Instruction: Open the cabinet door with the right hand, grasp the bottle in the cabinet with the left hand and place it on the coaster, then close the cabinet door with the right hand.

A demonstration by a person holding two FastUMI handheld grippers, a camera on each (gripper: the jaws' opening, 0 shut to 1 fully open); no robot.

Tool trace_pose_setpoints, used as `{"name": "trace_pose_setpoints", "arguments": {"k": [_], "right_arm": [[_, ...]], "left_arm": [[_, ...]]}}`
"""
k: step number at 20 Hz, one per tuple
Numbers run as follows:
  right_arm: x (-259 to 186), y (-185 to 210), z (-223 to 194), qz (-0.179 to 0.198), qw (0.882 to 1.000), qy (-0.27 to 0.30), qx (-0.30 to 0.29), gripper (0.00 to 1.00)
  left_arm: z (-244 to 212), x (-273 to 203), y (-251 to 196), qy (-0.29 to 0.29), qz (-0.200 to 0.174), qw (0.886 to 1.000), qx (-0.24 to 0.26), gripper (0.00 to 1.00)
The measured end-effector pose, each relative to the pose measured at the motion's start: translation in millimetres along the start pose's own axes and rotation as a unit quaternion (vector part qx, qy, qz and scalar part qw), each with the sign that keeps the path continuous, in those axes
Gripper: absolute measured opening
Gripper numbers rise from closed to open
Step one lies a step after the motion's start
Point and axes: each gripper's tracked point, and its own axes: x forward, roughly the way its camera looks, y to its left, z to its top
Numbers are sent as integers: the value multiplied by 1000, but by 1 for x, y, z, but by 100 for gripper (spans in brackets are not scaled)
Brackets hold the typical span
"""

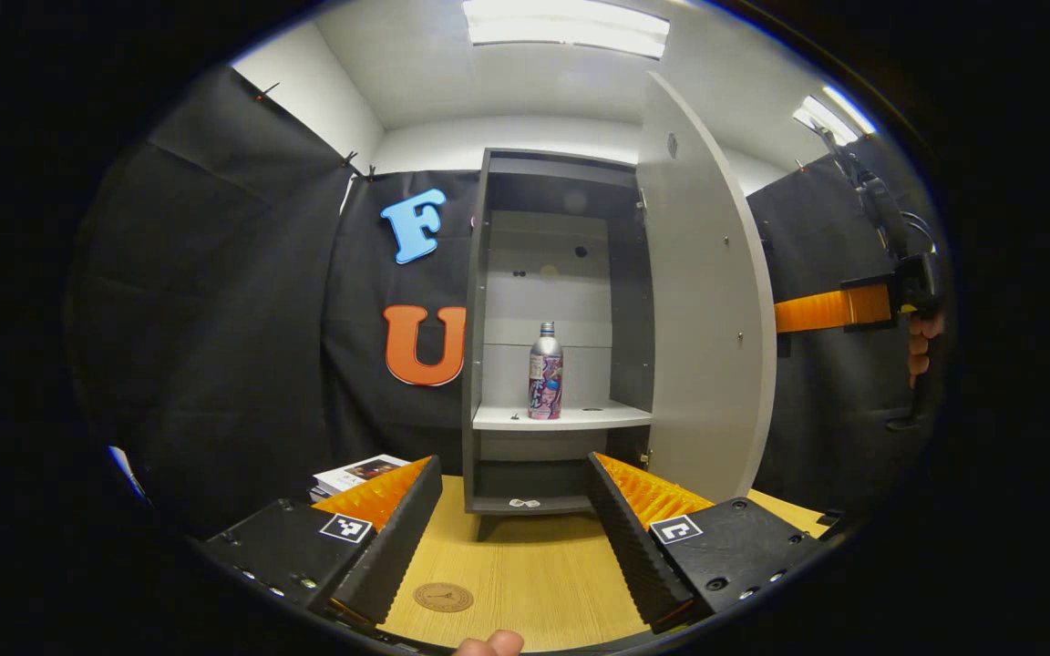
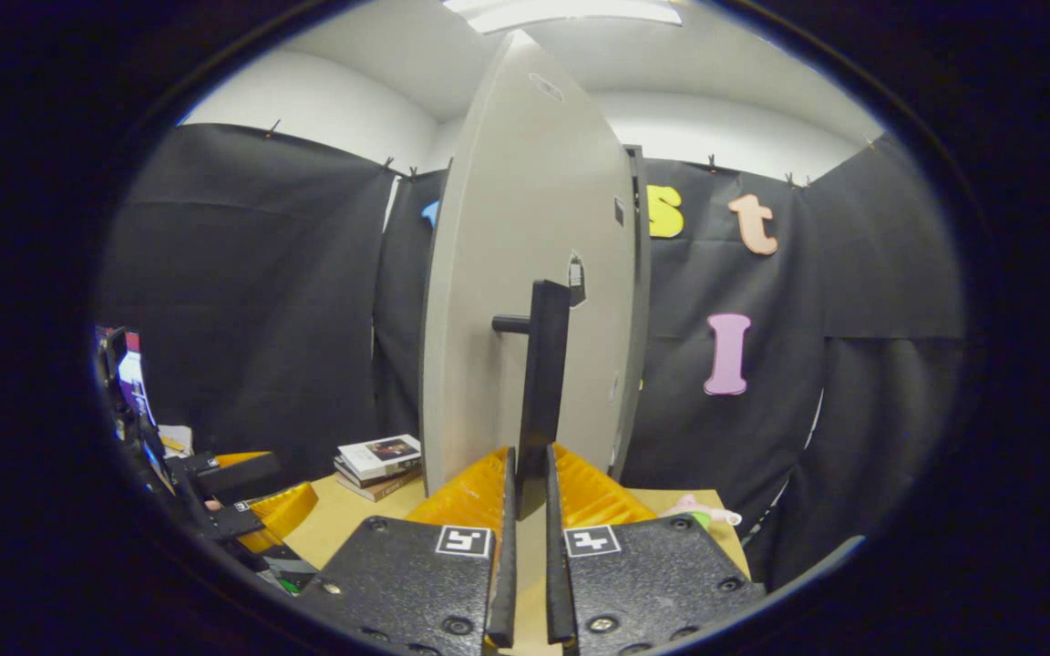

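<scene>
One bottle [image 1: 545, 371] is seen upright on the white middle shelf [image 1: 571, 417] of the open cabinet [image 1: 478, 346], at twelve o'clock from the left gripper [image 1: 516, 519], well beyond its fingertips and centred in the gap between them. Those fingers are spread wide, nothing held, above the wooden table [image 1: 534, 565], with the round coaster [image 1: 443, 597] between them toward seven o'clock. The cabinet door [image 2: 525, 301] is swung open; its dark handle [image 2: 543, 383] is pinched between the nearly closed fingers of the right gripper [image 2: 525, 478]. Books [image 2: 379, 460] are stacked at ten o'clock.
</scene>
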Motion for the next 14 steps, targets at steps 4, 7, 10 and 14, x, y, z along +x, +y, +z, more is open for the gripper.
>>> {"name": "trace_pose_setpoints", "arguments": {"k": [4, 7, 10, 14], "right_arm": [[-14, -39, 4, -36, 999, -7, 12, 12], [-10, -63, 2, -67, 998, -11, 11, 12], [-13, -93, 3, -97, 995, -12, 14, 10], [-10, -105, 4, -85, 995, -17, 40, 8]], "left_arm": [[0, -3, -11, 0, -10, 1000, 6, 95], [-2, -4, -15, 4, -11, 1000, 5, 95], [0, -7, -16, 2, -7, 1000, 5, 95], [1, -7, -15, -1, 2, 1000, 6, 95]]}}
